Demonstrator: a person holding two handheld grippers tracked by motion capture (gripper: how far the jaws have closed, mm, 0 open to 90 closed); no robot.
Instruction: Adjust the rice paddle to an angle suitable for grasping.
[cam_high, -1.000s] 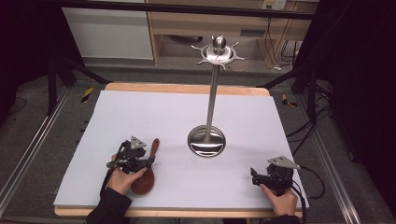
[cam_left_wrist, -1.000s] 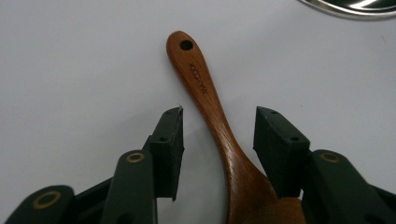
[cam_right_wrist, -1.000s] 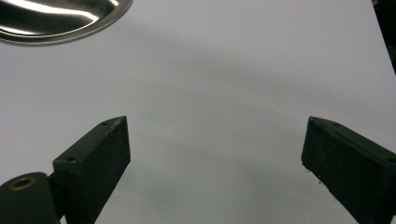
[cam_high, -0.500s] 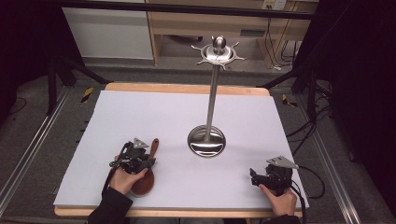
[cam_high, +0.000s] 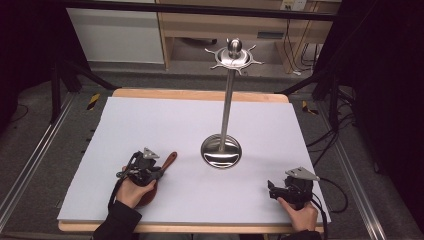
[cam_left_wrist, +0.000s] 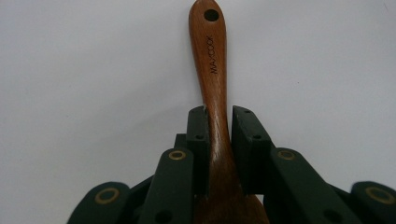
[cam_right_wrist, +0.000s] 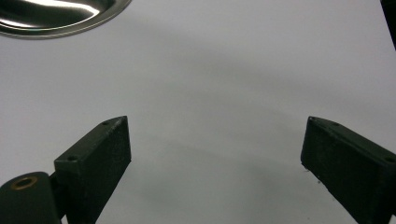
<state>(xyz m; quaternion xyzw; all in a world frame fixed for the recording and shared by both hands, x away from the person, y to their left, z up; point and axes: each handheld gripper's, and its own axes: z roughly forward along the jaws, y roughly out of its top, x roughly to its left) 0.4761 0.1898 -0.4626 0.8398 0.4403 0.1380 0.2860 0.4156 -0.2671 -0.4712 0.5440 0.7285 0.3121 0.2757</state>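
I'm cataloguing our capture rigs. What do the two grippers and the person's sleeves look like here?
Both the left gripper and the right gripper are black, each topped by a grey three-cornered plate and trailing a black cable. The jaws are flat, dark rectangular blocks with small screw holes, on linkage arms with brass-coloured pivot rings. The sleeves are dark.

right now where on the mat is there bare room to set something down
The far half of the white mat, behind the metal stand, is bare, as is the strip between the stand's base and the right gripper. The near left corner is crowded: the left gripper is shut on the wooden spoon.
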